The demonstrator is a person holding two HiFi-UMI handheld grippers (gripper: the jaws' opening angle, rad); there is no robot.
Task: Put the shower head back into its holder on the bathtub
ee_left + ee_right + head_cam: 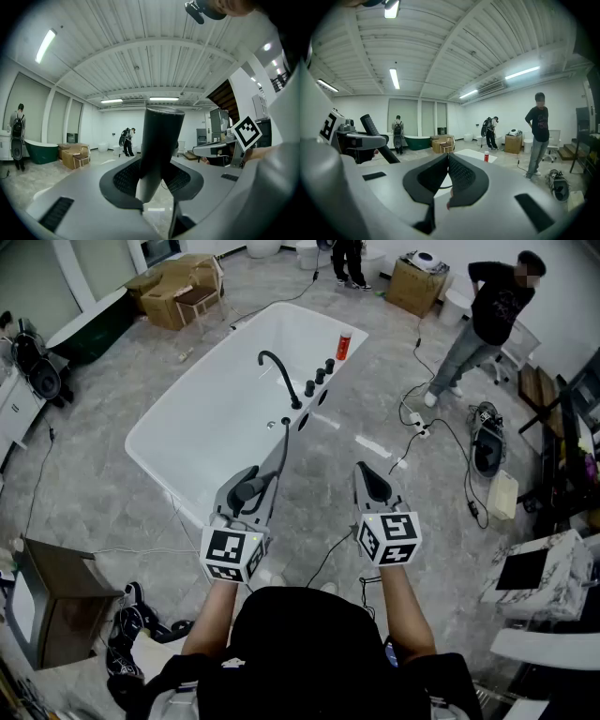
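My left gripper (244, 495) is clamped on the dark cylindrical handle of the shower head (159, 140) — held in the air short of the white rectangular bathtub (211, 399), its grey hose (279, 451) running to the tub's rim. My right gripper (447, 161) has its jaws closed on nothing. A red can (344, 346) stands on the tub's far corner.

Grey marbled floor (84, 493) — open cardboard boxes (178, 289) at far left, a closed cardboard box (412, 287) at far right. A person in dark clothes (492, 320) stands near a white power strip (416, 425).
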